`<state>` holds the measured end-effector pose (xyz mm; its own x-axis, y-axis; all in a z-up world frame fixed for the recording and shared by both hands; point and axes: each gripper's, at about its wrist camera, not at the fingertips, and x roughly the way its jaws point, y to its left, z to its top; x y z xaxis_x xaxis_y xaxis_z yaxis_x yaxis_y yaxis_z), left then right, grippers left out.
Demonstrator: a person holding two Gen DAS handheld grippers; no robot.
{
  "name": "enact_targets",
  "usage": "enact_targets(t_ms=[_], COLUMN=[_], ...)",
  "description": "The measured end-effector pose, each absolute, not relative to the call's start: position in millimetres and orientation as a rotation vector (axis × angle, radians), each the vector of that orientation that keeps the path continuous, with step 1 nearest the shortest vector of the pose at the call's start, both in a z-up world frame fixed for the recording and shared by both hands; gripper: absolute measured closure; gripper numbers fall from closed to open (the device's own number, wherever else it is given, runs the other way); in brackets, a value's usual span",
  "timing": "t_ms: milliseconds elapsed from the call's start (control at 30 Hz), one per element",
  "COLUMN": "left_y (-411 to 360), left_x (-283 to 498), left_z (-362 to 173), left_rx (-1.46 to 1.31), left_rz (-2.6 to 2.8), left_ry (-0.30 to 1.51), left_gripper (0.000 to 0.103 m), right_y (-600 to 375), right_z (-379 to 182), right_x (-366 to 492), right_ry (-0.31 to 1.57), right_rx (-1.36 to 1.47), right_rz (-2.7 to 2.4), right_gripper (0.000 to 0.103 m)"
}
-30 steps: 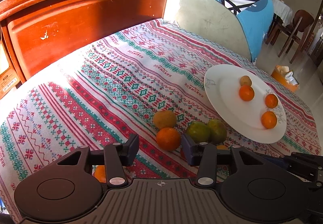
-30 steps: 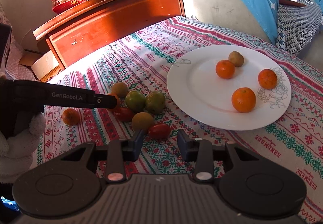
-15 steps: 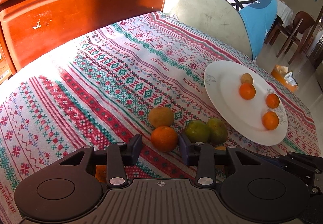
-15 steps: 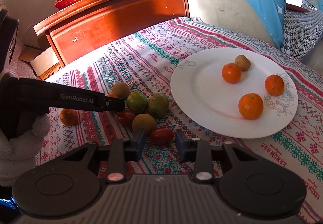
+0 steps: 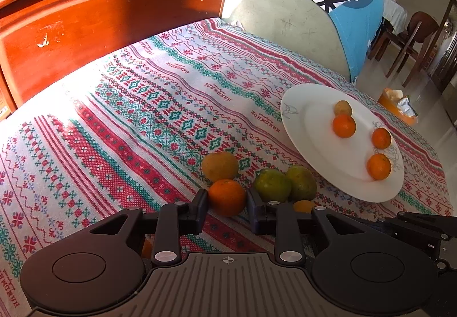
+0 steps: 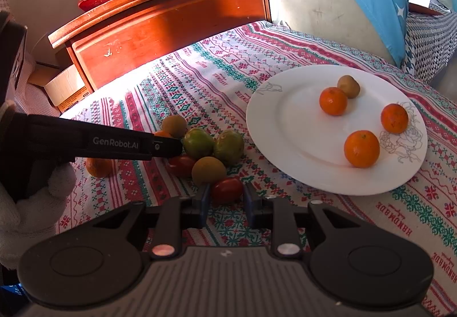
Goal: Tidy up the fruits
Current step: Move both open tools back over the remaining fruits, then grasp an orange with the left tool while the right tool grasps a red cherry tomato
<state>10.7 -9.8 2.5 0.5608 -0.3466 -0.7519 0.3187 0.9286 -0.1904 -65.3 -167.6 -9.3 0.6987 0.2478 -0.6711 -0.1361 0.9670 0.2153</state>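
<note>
1. Left gripper (image 5: 227, 209): its jaws have just been closing and now clamp an orange (image 5: 227, 197) that sat loose between them a second ago. The orange rests on the cloth (image 5: 114, 122), at the near edge of the fruit pile.
2. Right gripper (image 6: 227, 199): its jaws have likewise just been closing and now pinch a tomato (image 6: 227, 189), on the cloth at the pile's near side, close to the plate (image 6: 285, 128).
3. Neither fruit appears lifted.
4. Plate contents unchanged: three oranges and one small brownish fruit.
5. Assessment: both grasps look complete; the likely next step is carrying each fruit to the plate. Several fruits remain in the pile, so the task is well short of done.
</note>
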Motion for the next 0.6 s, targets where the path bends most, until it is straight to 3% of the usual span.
enact_targets(t_ms=[600], left_y=[-6.9], left_x=[3.4], left_z=[12.9], left_rx=[-0.025], left_rz=[-0.375], left_ry=[0.845], left_gripper=[0.077], right_y=[-174.0], right_z=[4.9], right_x=[-67.8], right_ry=[0.721], right_rx=[0.202], right_rz=[0.205], right_gripper=[0.078])
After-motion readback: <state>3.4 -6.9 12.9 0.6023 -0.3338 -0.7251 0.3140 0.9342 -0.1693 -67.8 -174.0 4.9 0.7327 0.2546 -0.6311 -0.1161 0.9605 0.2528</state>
